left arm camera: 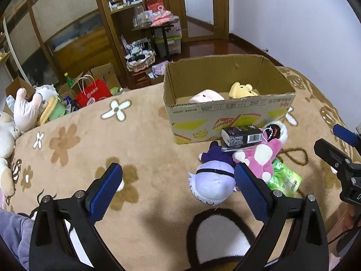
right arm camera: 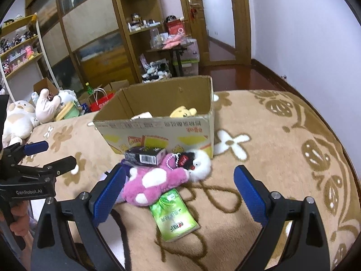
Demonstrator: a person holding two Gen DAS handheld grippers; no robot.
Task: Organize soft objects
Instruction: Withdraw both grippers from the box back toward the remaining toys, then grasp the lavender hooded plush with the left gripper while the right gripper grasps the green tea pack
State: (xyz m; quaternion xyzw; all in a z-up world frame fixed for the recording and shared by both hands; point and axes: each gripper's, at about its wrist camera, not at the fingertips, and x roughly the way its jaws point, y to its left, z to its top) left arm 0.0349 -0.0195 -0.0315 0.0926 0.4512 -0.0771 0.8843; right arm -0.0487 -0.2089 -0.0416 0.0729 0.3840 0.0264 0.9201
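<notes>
- Step in hand, by my read: pick 1 plush from the pile in front of the cardboard box (left arm camera: 227, 110), near the bed's foot end; take soft toys only, leaving the black carton (right arm camera: 144, 157) and green packet (right arm camera: 173, 216).
- Pink plush (right arm camera: 153, 185) lies on top: straddle its body and close gently.
- Purple plush (left arm camera: 212, 184) sits just beside the pink one.
- Right gripper (right arm camera: 178, 194): fingers spread wide, empty, hovering over the pink plush.
- Left gripper (left arm camera: 178, 187): fingers apart, empty, low over the bed (left arm camera: 140, 135), purple plush by its right finger.
- 2 plush toys are in the box.
</notes>
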